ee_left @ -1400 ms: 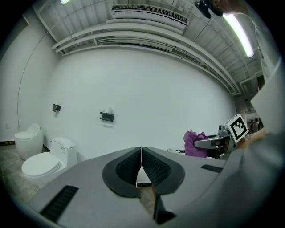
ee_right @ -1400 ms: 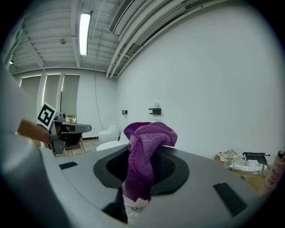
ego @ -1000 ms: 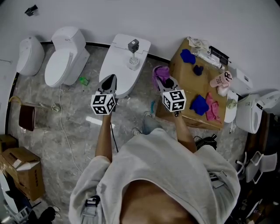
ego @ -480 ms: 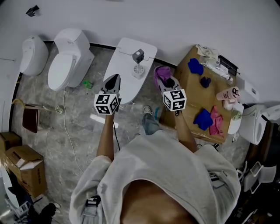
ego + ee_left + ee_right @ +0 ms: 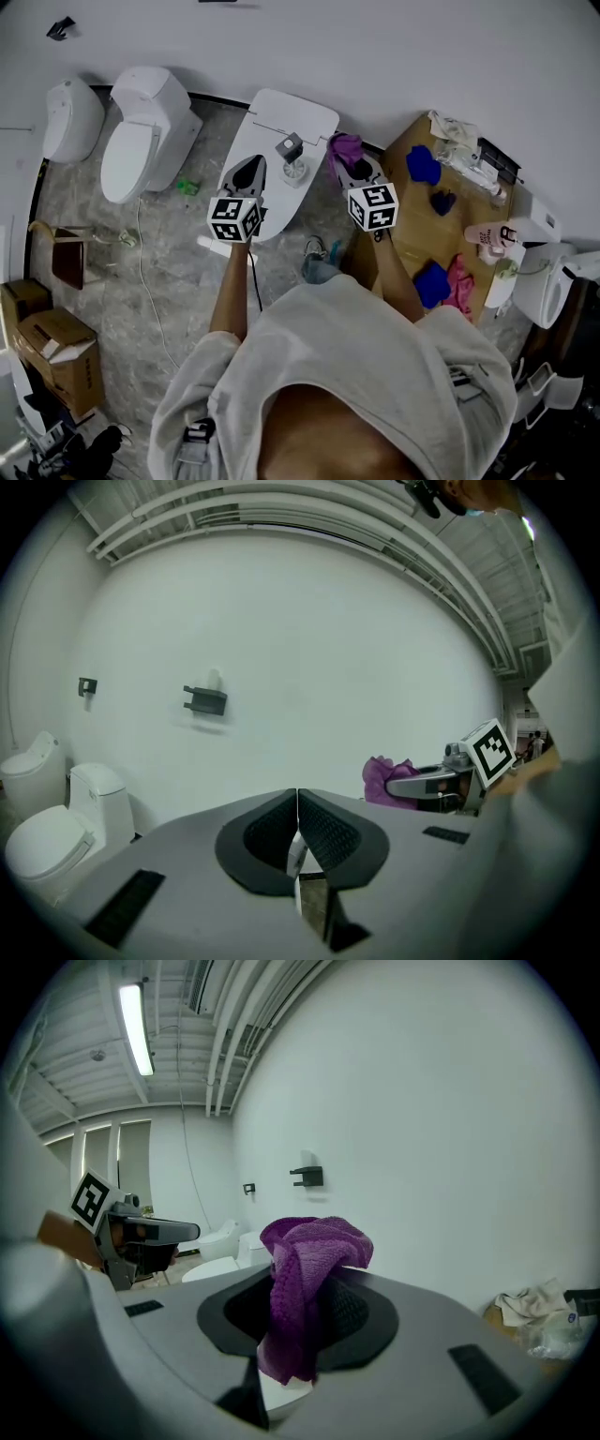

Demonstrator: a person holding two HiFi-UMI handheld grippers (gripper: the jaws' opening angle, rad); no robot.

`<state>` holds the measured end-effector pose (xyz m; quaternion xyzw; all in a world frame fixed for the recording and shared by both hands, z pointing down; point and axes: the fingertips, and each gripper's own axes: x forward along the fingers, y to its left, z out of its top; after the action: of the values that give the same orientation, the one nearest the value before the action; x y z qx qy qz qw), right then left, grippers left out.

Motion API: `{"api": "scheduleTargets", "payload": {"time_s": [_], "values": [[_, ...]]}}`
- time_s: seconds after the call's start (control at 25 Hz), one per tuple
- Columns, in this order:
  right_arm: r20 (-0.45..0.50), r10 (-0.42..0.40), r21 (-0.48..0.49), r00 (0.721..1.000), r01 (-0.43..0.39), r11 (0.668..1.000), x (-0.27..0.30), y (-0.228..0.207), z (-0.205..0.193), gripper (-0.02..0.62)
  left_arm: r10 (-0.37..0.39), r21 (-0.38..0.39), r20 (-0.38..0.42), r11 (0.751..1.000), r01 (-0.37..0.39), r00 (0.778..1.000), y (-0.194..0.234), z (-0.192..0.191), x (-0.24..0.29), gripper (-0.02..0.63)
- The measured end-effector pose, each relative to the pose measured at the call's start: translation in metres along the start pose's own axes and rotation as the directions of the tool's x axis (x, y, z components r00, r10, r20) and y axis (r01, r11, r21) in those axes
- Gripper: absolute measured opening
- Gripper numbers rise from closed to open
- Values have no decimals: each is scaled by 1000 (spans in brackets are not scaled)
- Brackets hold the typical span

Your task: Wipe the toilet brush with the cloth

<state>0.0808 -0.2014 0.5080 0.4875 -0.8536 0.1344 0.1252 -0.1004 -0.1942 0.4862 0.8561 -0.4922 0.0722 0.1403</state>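
The toilet brush [image 5: 290, 150], grey-topped, stands upright in its white holder [image 5: 297, 172] on the lid of the middle toilet [image 5: 281, 117]. My left gripper [image 5: 250, 169] hovers just left of the brush, and its jaws are shut with nothing in them [image 5: 297, 819]. The right gripper [image 5: 352, 165] is just right of the brush, shut on a purple cloth [image 5: 344, 147]. That cloth [image 5: 306, 1279] hangs bunched between the jaws in the right gripper view. The left gripper view shows the same cloth [image 5: 385, 779] off to the right.
Two more white toilets [image 5: 142, 139] [image 5: 69, 116] stand to the left. A cardboard surface [image 5: 405, 236] on the right carries blue cloths [image 5: 424, 165] and a pink cloth [image 5: 458, 282]. Cardboard boxes [image 5: 42, 349] sit at lower left. A cable [image 5: 142, 281] trails on the marble floor.
Both grippers have come forward and closer to the toilet brush. The left gripper is now right beside it, and the purple cloth is now level with the brush.
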Motion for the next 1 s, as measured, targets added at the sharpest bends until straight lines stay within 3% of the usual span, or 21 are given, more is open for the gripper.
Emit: {"api": "scheduleTargets", "payload": {"time_s": [0.44,1.0], "values": [[-38,86,2,996,-86,996,65,-18,3,121,-23,-15,-79,1000,22,997,2,-16,67,20],[-90,173,35,981,-171,985,111,-1,-17,121,-85,-112,-191,992,65,978,4,-77,86,20]]}}
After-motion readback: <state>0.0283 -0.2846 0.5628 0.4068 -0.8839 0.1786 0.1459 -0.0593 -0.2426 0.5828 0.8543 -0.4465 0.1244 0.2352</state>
